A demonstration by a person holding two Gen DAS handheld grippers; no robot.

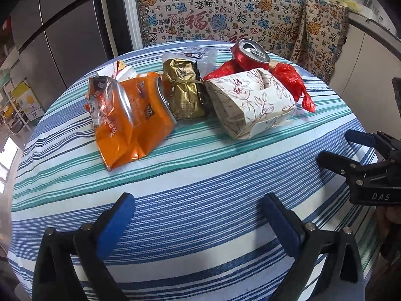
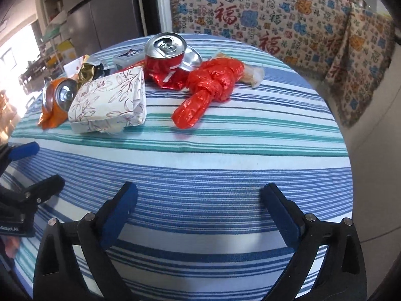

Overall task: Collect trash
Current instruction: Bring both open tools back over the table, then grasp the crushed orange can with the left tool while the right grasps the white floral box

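Observation:
Trash lies in a loose pile on the far half of a round table with a striped cloth. There is an orange snack bag, a gold foil packet, a floral paper packet, a crushed red can and a knotted red plastic bag. A crushed orange can lies at the left. My left gripper is open and empty over the near cloth. My right gripper is open and empty too; it also shows in the left wrist view.
A patterned throw covers a seat behind the table. A steel fridge stands at the back left. A white cabinet stands at the right. The table edge curves away on both sides.

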